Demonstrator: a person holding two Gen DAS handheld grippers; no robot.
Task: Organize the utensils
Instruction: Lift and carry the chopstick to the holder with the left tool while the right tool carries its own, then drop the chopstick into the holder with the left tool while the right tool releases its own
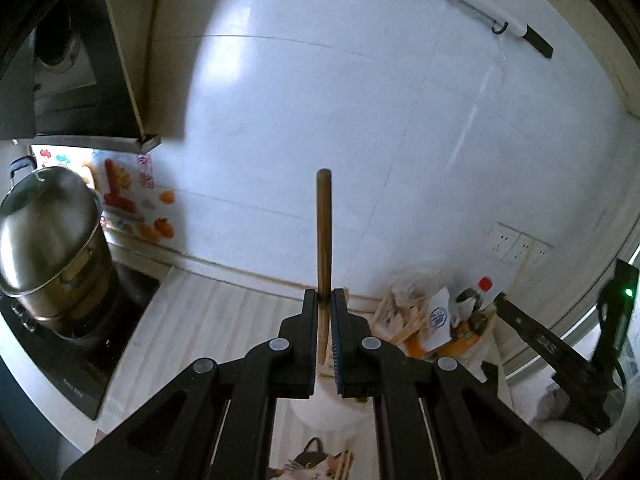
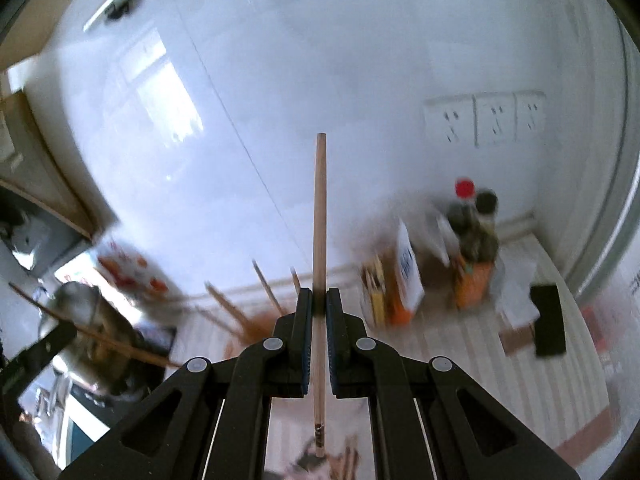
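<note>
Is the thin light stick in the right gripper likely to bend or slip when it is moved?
The chopstick looks like straight wood, so probably stiff and light. The right gripper pinches it at one narrow spot, so it may pivot. It looks smooth and round, so it would likely roll if dropped.

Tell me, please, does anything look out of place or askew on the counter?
Yes. In the right wrist view, several wooden chopsticks lean out at scattered angles left of the right gripper, not bundled. Blur hides what holds them. Each gripper holds a single stick.
</note>
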